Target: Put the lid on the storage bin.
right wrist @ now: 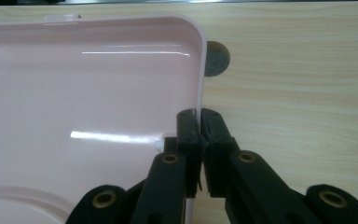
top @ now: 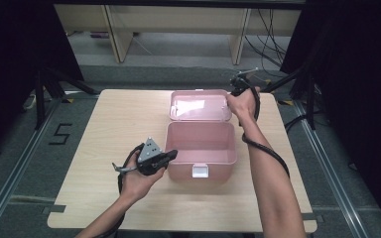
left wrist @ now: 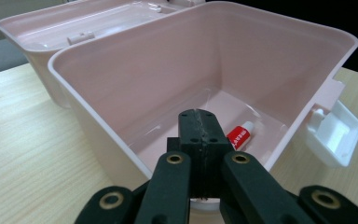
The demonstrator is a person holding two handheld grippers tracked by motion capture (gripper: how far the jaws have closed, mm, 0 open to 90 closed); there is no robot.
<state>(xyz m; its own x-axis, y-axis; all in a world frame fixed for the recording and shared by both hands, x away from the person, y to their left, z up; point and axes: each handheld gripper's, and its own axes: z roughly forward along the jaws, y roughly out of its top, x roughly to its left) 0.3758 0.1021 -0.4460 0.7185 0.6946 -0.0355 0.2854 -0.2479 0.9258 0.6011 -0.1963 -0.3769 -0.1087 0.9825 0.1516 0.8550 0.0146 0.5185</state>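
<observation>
A person's left gripper (top: 171, 154), jaws pressed together and empty, hovers at the near left corner of an open pink box (top: 201, 148) at mid-table, while the right gripper (right wrist: 199, 122) pinches the edge of its laid-back lid (right wrist: 74, 116). Closing appears under way; next, the lid likely must swing forward. The left gripper view reveals a small red-and-white tube (left wrist: 240, 135) inside.

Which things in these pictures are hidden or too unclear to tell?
- Printing on the small red tube in the pink box: too small, left gripper view.
- Grey round thing on the table: half hidden behind the lid, right gripper view.
- Right gripper: tips hidden by the hand, high view.
</observation>
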